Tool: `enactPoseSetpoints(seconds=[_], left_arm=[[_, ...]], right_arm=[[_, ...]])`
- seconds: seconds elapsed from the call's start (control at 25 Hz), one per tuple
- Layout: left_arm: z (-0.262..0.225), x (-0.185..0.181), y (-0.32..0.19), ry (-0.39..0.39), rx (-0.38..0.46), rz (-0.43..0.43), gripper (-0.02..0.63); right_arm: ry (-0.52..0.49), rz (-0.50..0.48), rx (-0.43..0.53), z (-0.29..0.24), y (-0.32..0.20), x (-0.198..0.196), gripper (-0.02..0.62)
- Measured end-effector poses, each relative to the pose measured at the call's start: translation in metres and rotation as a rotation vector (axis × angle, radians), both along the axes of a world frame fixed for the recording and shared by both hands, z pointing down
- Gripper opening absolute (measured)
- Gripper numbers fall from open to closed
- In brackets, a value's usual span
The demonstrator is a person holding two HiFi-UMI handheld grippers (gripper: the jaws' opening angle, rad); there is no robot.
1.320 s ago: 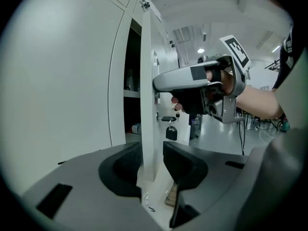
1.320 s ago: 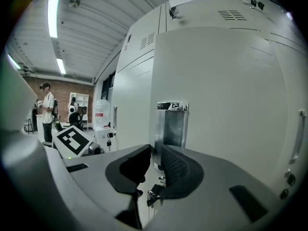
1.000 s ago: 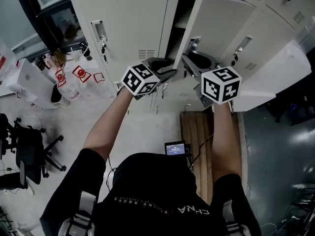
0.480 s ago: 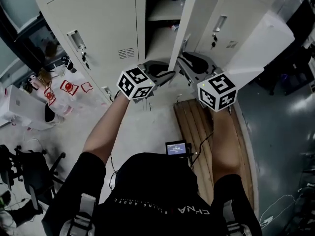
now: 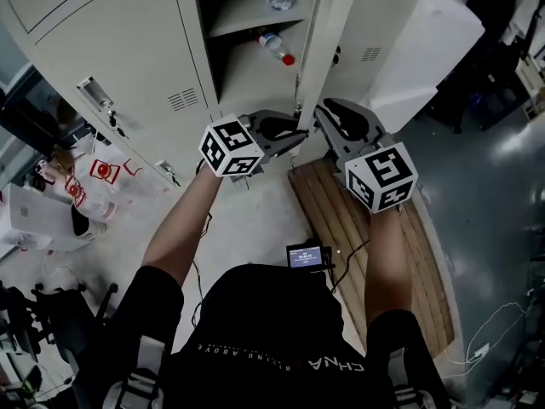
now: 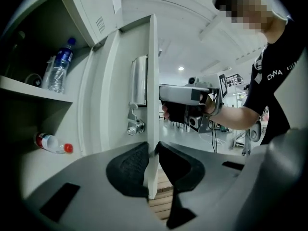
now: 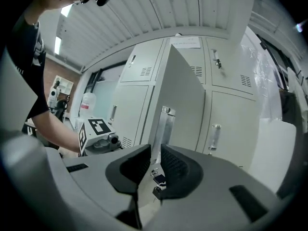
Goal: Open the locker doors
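The grey locker door (image 5: 328, 32) stands swung open, edge-on toward me. My left gripper (image 5: 294, 133) is on its inner side. Its jaws have just been closing, and the pads now press on the door's free edge (image 6: 153, 81) below the lock. My right gripper (image 5: 322, 116) comes from the outer side. Its narrow jaw gap (image 7: 155, 162) takes the same edge, under the chrome handle (image 7: 166, 124), with keys (image 7: 156, 179) hanging in the gap. The open locker holds an upright bottle (image 6: 58, 66) and a lying red-capped bottle (image 5: 274, 48).
Shut lockers (image 5: 111, 49) stand to the left of the open one, and more (image 7: 221, 114) beyond the door. A wooden pallet (image 5: 358, 228) lies under my right arm. A white box (image 5: 417, 58) is at the right, printed bags (image 5: 94, 173) and an office chair (image 5: 51, 322) at the left.
The door has swung wider open, and both grippers went with it. The left jaws have closed from wide apart onto the door's edge. The locker's inside with the bottles has come into view.
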State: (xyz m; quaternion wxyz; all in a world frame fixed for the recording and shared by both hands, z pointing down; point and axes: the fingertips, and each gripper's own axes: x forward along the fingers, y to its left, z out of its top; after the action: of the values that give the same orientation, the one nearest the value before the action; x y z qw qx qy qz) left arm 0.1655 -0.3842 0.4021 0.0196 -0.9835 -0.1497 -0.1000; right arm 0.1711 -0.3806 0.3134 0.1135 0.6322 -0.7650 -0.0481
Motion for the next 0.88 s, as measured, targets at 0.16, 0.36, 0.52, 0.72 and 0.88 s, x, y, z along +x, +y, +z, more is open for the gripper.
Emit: enactPoseSetpoints(seconds=[0.16, 0.36, 0.52, 0.72, 0.88], left_arm=[[-0.002, 0.026, 0.015, -0.005, 0.003, 0.052, 0.067], [-0.002, 0.061, 0.033, 0.009, 0.016, 0.072, 0.058], [-0.002, 0.092, 0.045, 0.016, 0.029, 0.064, 0.055], [-0.001, 0.132, 0.052, 0.023, 0.036, 0.047, 0.054], [-0.001, 0.163, 0.056, 0.022, 0.036, 0.032, 0.054]], right_arm=[[-0.021, 0.074, 0.009, -0.001, 0.016, 0.028, 0.071], [-0.033, 0.166, 0.005, 0.001, 0.033, 0.061, 0.049], [-0.051, 0.205, -0.012, 0.003, 0.046, 0.086, 0.044], [-0.068, 0.228, -0.007, 0.002, 0.058, 0.114, 0.044], [-0.092, 0.232, 0.003, -0.001, 0.064, 0.140, 0.044]])
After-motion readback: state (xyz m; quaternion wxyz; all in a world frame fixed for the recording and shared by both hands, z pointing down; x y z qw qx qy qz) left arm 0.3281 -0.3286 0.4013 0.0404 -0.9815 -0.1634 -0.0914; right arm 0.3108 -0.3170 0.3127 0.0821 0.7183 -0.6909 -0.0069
